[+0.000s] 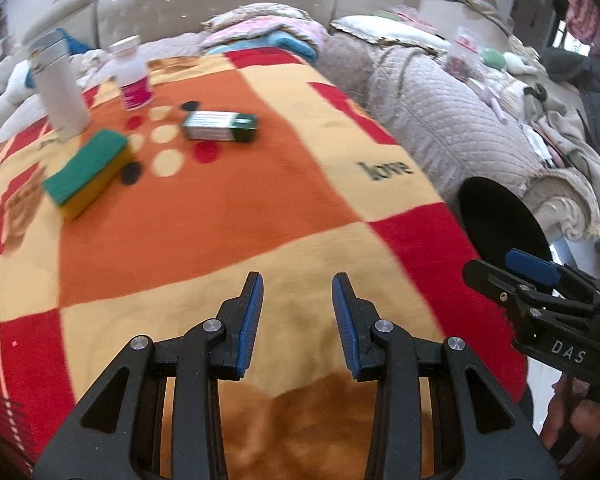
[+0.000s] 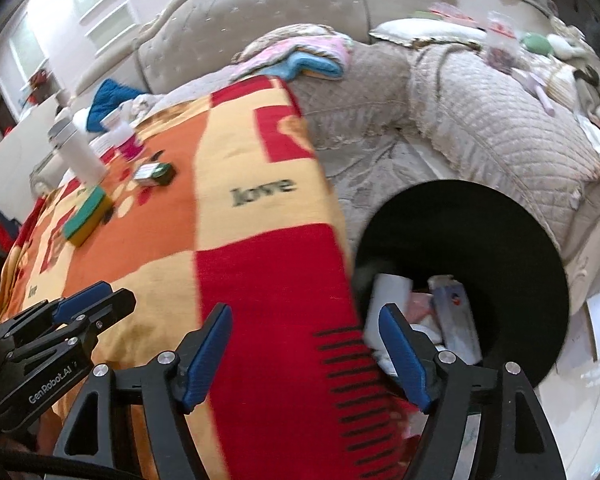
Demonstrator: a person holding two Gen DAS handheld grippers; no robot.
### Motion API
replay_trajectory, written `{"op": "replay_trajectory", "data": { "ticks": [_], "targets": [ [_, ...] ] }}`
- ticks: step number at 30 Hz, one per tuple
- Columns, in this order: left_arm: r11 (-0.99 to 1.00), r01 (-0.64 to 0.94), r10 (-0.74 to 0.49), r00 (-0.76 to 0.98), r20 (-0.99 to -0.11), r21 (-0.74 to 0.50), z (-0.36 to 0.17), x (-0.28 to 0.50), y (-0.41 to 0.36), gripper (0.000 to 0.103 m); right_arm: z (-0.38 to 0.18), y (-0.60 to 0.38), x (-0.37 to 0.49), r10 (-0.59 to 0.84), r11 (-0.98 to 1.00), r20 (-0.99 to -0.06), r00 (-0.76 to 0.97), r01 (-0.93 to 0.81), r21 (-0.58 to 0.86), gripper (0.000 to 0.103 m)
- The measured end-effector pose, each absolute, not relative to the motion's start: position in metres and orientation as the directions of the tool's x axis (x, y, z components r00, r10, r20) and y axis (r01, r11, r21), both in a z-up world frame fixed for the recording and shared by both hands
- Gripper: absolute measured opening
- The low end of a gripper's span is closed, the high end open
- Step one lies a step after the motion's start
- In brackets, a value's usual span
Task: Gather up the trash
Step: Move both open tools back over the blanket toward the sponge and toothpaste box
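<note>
While both tools, left tool (image 1: pixel 298 320) and right tool (image 2: pixel 304 356), gape empty: sponge (image 1: pixel 88 172), green box (image 1: pixel 220 126) beyond "love" (image 1: pixel 386 170); bin (image 2: pixel 500 240) right.

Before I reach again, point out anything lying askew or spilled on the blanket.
Nothing is spilled. The green and white box lies on its side mid-blanket, and the green-topped sponge sits at an angle near the white bottle. The pink-labelled jar stands upright.
</note>
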State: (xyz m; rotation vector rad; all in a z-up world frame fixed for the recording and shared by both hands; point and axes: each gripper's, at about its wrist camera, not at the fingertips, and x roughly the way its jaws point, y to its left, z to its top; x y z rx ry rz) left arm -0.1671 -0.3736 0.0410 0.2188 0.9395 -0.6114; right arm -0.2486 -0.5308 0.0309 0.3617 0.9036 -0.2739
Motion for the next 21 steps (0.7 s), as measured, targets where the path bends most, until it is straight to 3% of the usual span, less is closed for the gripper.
{"op": "replay_trajectory", "data": {
  "ticks": [21],
  "targets": [
    [0.911,0.409,-0.284,0.532,-0.798,-0.052,0.045,-0.129,-0.259,0.034,0.032,-0.427,-0.187,0.016,0.973,-0.815,0.579,0.178,0.145,0.078]
  ]
}}
